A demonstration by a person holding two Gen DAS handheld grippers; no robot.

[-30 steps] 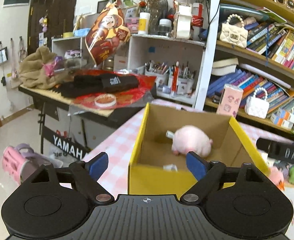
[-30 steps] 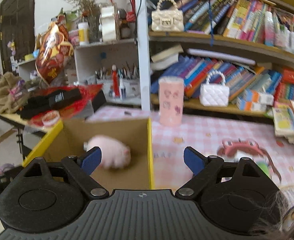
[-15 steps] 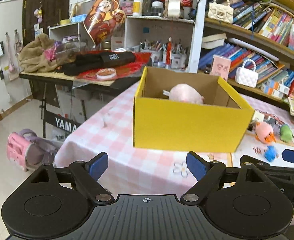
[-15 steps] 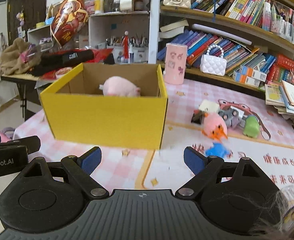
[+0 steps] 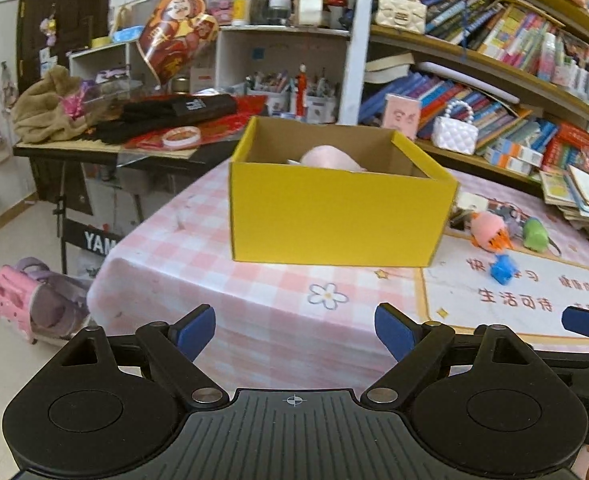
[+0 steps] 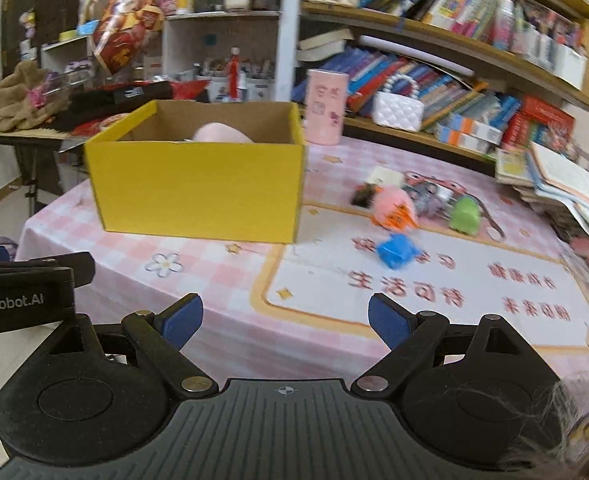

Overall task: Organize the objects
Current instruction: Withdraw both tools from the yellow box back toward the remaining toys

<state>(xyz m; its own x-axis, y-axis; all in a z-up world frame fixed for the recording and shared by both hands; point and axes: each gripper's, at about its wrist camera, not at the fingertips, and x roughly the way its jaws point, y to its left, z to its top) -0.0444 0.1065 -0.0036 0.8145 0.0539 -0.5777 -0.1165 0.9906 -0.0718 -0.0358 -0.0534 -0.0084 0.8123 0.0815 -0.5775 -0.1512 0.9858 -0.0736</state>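
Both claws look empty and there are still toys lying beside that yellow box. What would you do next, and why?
Probably reach the right claw forward to the blue toy. It is open and empty, that toy lies nearest it on the mat, and the yellow box, already holding a pink plush, stands just left for the drop.

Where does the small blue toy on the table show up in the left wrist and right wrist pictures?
Left wrist: blue toy at right of centre, right of the yellow box, on the white mat.
Right wrist: blue toy just right of centre, below the pink toy.
Shared landmark: the yellow box.
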